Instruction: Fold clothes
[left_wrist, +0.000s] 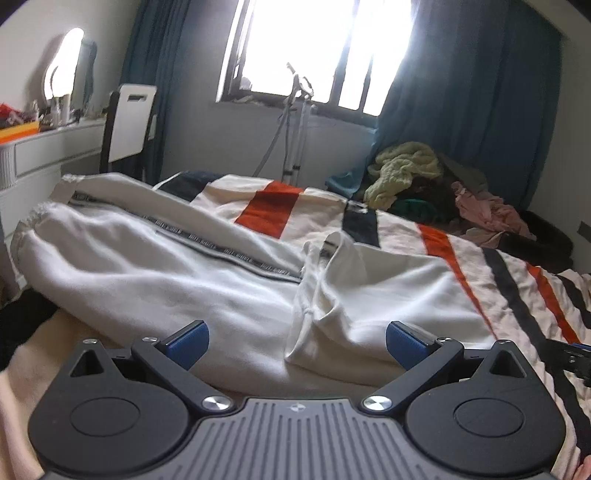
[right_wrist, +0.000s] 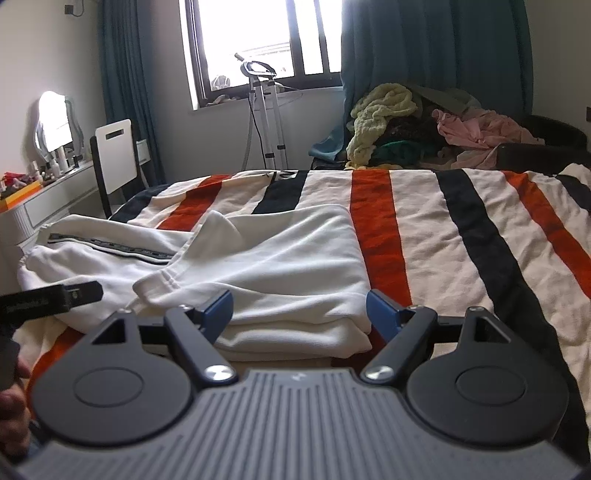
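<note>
left wrist view: white sweatpants (left_wrist: 155, 266) lie across the striped blanket (left_wrist: 461, 251), toward its near-left edge, waistband end (left_wrist: 314, 317) nearest the camera. left gripper (left_wrist: 297, 343) has its jaws spread wide and holds nothing, blue pads (left_wrist: 188, 341) either side of the bunched waistband, just short of it. in the right wrist view the right gripper (right_wrist: 299, 314) is also spread wide and empty, right at the pants' folded near edge (right_wrist: 295, 332); can't tell if a pad touches cloth. pants look partly folded, leg with dark side tape (right_wrist: 110, 249) running left toward the blanket's far-left corner. thick fleece, so likely soft, floppy, a bit heavy, not slippery, won't hold shape when lifted. best pinch through the stacked layers at the waistband seam or hem edge, both ends together. laundry pile (right_wrist: 406, 125) sits beyond the blanket's far edge.
</note>
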